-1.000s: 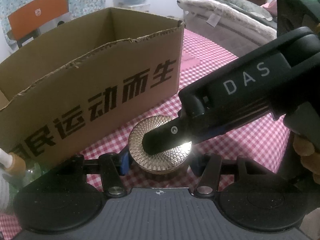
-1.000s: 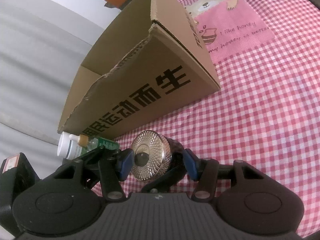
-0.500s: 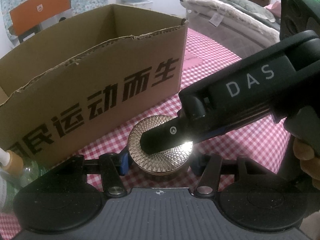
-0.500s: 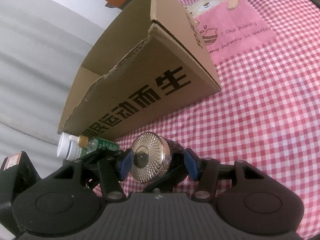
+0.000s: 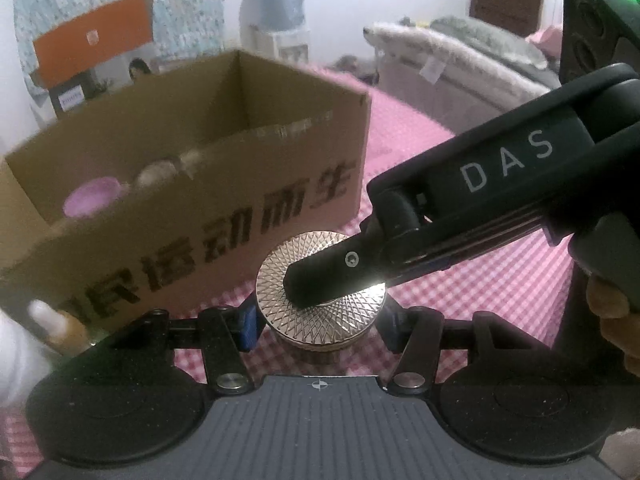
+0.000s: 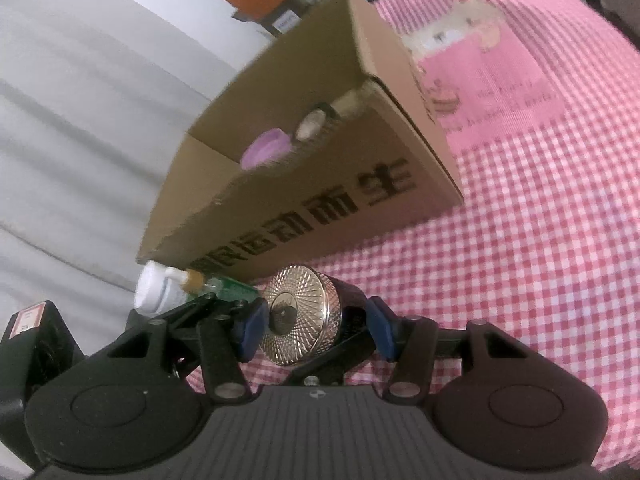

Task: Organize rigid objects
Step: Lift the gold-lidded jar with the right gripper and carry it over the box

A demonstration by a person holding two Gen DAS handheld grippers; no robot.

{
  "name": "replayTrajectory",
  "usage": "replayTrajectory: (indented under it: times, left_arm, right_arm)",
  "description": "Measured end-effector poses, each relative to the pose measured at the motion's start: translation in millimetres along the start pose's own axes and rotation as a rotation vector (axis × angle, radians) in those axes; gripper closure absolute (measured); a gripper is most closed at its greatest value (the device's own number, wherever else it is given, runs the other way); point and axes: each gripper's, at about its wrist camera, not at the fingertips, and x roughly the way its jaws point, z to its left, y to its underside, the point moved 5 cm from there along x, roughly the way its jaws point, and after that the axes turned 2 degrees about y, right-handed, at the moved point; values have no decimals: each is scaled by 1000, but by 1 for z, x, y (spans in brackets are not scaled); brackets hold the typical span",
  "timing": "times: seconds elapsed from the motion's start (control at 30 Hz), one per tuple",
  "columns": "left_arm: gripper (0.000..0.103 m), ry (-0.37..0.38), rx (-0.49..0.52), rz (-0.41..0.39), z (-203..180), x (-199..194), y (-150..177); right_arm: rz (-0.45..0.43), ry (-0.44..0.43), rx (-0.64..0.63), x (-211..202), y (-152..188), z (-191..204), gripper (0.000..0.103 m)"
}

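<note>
Both cams sit higher than 1 s ago: box interior, hidden before, now shows a purple lid and other items, and the jar is lifted w/ both grippers.

Left wrist view, L to R: blurred white bottle [image 5: 40, 320] w/ tan collar at far left edge, beside the cardboard box [image 5: 224, 240]. Box stands open-topped on the pink checked cloth [image 5: 500, 280], black printed characters on its near wall. Inside, purple lid [image 5: 90, 202] at left end, a pale round item [image 5: 154, 172] next to it; too blurred to id. Left gripper [image 5: 318, 326] is clamped on the jar [image 5: 312, 308], blue pads pressing its sides just under the gold diamond-pattern lid. Right gripper's finger [image 5: 332, 278] lies across the lid top, touching it; its black body marked "DAS" runs up to the right, green LED at the top corner. Person's hand [image 5: 612, 320] grips that handle at the right edge. Bedding and a water dispenser in the bkgd.

Right wrist view, L to R: white wall/curtain, then the white bottle [image 6: 154, 292] lying w/ a green-label dropper bottle [image 6: 216, 286] against the box's [image 6: 320, 208] near wall. Purple lid [image 6: 266, 152] and two pale items visible inside. Right gripper [image 6: 314, 330] is closed on the jar [image 6: 306, 314] top-to-bottom: one blue pad on the gold lid face, the other on the dark base. Left gripper's black fingers cross under it. Jar is off the cloth [image 6: 540, 240], in front of the box's near wall, not in the box. Pink bear-print patch on the cloth at upper right.
</note>
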Motion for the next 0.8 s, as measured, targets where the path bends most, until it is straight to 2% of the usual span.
replayTrajectory:
  times: [0.27,0.4,0.6,0.8]
  left_arm:
    - [47,-34,-8,-159,9,-58,-39]
    - [47,-44,-47,-204,20,-67,-70]
    - [47,-45,-151,-183,46,-39,-110]
    - [47,-54,-260,-91,73,8,-127]
  right_arm:
    - [-102,-23,-167,-39,-26,61,46]
    - [-145,-27,-255,-52,-54,86,46]
    - [-118,-14,-327,-39,-112,96,46]
    - [4,6,-311,4,-169,77,45]
